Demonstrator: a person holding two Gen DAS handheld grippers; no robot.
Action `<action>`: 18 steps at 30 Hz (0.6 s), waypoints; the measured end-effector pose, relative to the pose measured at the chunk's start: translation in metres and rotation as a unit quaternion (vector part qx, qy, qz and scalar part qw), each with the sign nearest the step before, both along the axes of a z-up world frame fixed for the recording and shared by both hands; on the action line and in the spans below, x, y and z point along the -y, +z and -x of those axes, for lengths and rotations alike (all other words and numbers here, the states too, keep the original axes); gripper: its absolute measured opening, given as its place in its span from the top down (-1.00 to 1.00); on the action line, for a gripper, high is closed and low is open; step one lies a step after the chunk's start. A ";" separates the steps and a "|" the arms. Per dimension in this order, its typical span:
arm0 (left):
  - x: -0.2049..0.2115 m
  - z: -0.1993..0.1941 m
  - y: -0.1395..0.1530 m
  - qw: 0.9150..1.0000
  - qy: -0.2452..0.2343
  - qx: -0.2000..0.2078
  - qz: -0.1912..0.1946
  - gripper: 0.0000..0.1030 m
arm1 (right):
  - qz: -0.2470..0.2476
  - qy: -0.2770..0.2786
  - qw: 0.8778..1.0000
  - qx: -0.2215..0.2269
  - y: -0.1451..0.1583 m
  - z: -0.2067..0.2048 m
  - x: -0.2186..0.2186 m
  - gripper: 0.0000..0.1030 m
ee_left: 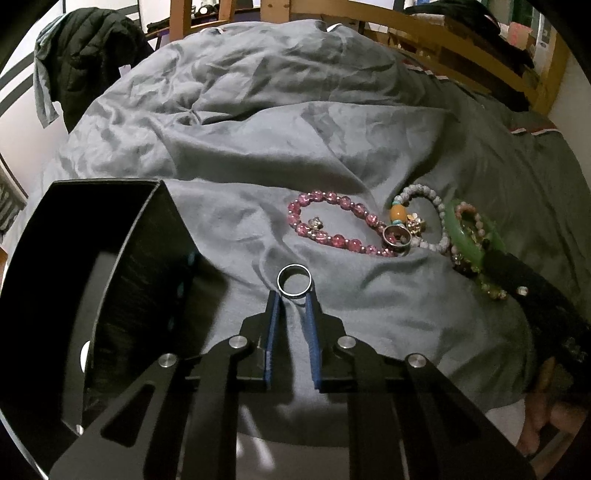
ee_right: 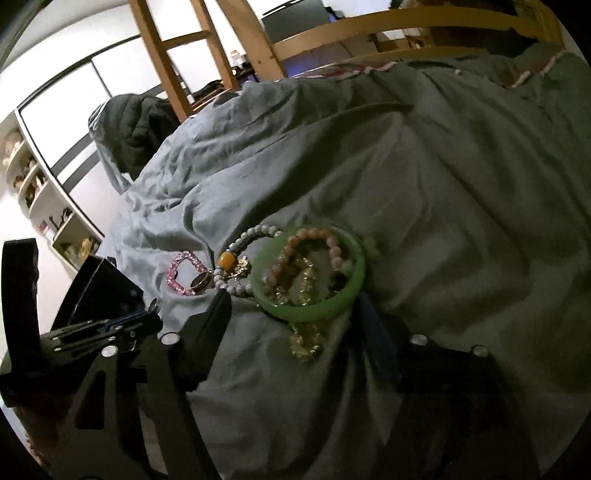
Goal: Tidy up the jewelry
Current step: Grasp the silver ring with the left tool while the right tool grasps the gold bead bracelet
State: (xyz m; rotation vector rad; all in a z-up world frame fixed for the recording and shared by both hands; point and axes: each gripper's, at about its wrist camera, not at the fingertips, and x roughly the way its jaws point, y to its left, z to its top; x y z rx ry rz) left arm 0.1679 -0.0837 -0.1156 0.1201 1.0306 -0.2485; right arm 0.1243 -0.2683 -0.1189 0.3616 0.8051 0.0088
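My left gripper (ee_left: pixel 293 297) is shut on a plain silver ring (ee_left: pixel 279 281), pinched upright between its blue pads above the grey duvet. An open black box (ee_left: pixel 110 266) stands just left of it. The other jewelry lies in a heap to the right: a pink bead bracelet (ee_left: pixel 332 221), a wide second ring (ee_left: pixel 397 240), a white bead bracelet with an amber bead (ee_left: pixel 424 199) and a green bangle (ee_right: pixel 314 310) with pale pink beads and gold pieces inside it. My right gripper (ee_right: pixel 293 302) is open, its fingers either side of the bangle's near rim and the left pad apart from it.
The rumpled grey duvet (ee_left: pixel 295 129) covers the whole bed. A wooden bed frame (ee_right: pixel 332 33) runs along the back, and a dark jacket (ee_left: pixel 85 55) hangs at the far left. White shelves (ee_right: pixel 33 184) stand left of the bed. A person's hand (ee_left: pixel 546 424) shows at the lower right.
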 end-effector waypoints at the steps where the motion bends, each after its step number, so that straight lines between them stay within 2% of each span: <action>1: 0.000 0.000 -0.001 1.000 0.000 0.000 0.002 0.72 | 0.009 0.006 1.000 -0.006 -0.003 -0.001 -0.003 0.11; 2: -0.001 -0.001 -0.001 1.000 0.001 0.000 0.004 0.73 | 0.013 0.007 1.000 -0.011 -0.005 -0.002 -0.004 0.35; 3: -0.002 -0.001 0.000 1.000 0.001 0.000 0.007 0.78 | 0.024 0.001 1.000 -0.016 -0.007 -0.002 -0.004 0.48; 4: -0.003 -0.001 0.002 1.000 0.001 0.001 0.010 0.82 | 0.023 0.000 1.000 -0.011 -0.005 -0.001 -0.003 0.53; 6: -0.004 0.000 0.006 1.000 -0.001 0.007 0.021 0.89 | 0.018 -0.004 1.000 0.002 0.000 0.003 0.001 0.76; 13: -0.004 0.002 0.015 0.999 -0.007 0.018 0.031 0.90 | -0.015 -0.006 0.999 0.036 0.018 0.012 0.014 0.81; 15: -0.005 0.003 0.017 0.999 -0.008 0.021 0.034 0.91 | -0.022 -0.001 0.998 0.053 0.027 0.016 0.017 0.96; 18: -0.006 0.003 0.018 0.999 -0.008 0.022 0.034 0.91 | -0.015 0.009 0.997 0.071 0.040 0.020 0.014 0.96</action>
